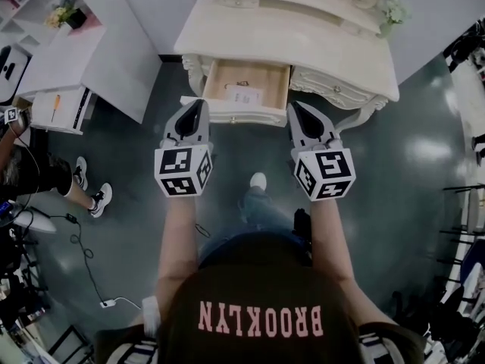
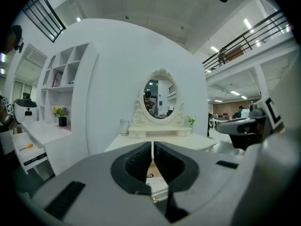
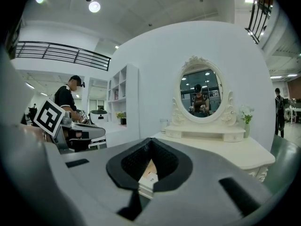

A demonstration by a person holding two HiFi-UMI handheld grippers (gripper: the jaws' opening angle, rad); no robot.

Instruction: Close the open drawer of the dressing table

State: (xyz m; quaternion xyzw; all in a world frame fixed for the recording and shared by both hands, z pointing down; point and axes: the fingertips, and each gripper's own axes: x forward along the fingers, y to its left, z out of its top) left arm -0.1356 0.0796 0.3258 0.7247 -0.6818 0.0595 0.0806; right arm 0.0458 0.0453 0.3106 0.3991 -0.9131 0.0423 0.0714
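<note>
drawer point(image 1: 246, 114) of the dressing table point(image 1: 303, 40) sits pulled out at twelve o'clock (paper slip point(image 1: 244, 95) inside); left gripper point(image 1: 198, 105) and right gripper point(image 1: 295, 106) pinched closed, empty, at its front; push remains

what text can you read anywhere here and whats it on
"BROOKLYN": pink letters, upside down in the head view, on the person's black garment.
White paper slip lying in the open wooden drawer of the cream dressing table: its print is too small to read.
Nothing else is legible.
</note>
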